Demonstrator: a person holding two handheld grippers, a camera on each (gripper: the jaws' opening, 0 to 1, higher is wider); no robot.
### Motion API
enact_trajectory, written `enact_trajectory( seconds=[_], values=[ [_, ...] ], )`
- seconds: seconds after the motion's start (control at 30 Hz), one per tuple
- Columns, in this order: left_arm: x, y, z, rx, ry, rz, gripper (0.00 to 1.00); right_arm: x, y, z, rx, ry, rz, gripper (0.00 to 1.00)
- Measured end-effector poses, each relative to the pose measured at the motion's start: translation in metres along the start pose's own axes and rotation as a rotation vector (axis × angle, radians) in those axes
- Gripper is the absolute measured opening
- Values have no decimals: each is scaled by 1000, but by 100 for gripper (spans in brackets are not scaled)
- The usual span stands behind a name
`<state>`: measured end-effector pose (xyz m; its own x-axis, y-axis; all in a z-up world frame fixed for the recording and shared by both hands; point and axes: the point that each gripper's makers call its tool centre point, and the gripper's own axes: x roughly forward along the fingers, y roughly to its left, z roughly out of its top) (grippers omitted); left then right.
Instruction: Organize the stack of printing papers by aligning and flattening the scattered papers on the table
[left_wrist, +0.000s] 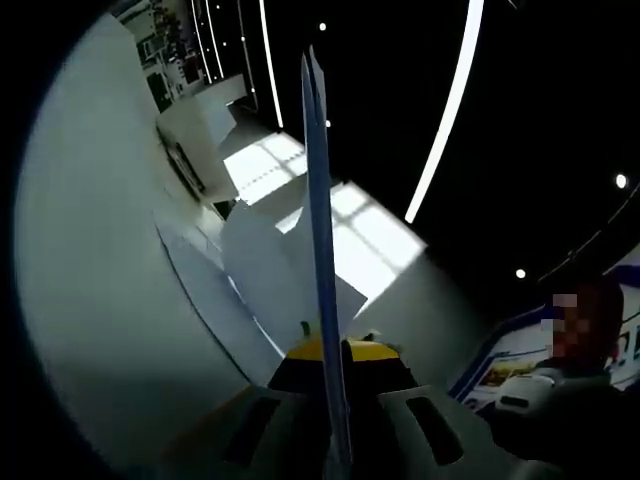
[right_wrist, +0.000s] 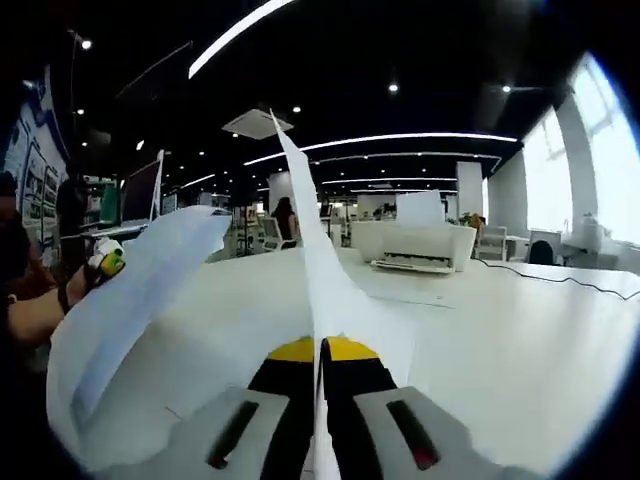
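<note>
— Where's the paper right now?

— I've got it in both grippers. The papers (right_wrist: 310, 250) rise edge-on straight ahead from between the jaws of my right gripper (right_wrist: 320, 352), which are closed on the sheets; the edge runs up and away from me, and a loose sheet (right_wrist: 140, 290) bows off to that gripper's left. In the left gripper view the same kind of thin blue-white edge (left_wrist: 320, 220) stands up the middle, pinched in my left gripper (left_wrist: 328, 352), jaws shut on it.

— So it's off the surface?

— Lifted, as far as I can judge. The white surface (right_wrist: 500, 340) spreads below and to the right of my right gripper, well under the top of the sheets. A white printer (right_wrist: 415, 245) sits on it farther ahead, to the right.

— Which way does the long axis lie?

— Along the jaws, pointing away from each gripper. I'd say the next move turns on that: lowering the bottom edges squarely onto the surface so they tap even. Neither gripper is clearly the nearer one; both hold.

— Risk?

— The bowed sheet could slip out of line.
</note>
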<state>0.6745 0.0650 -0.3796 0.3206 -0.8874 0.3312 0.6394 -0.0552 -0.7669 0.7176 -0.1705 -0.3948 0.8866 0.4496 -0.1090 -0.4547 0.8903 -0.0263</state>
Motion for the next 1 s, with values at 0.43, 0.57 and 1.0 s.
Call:
enact_trajectory(
  seconds=[0.43, 0.57, 1.0],
  values=[
    [-1, 0, 0, 2, 1, 1, 6, -27, 23, 75, -36, -155, 47, 0],
    [0, 0, -1, 3, 2, 1, 6, -38, 29, 95, -40, -195, 62, 0],
    [2, -3, -4, 3, 2, 2, 6, -71, 33, 151, -23, -233, 143, 0]
  ],
)
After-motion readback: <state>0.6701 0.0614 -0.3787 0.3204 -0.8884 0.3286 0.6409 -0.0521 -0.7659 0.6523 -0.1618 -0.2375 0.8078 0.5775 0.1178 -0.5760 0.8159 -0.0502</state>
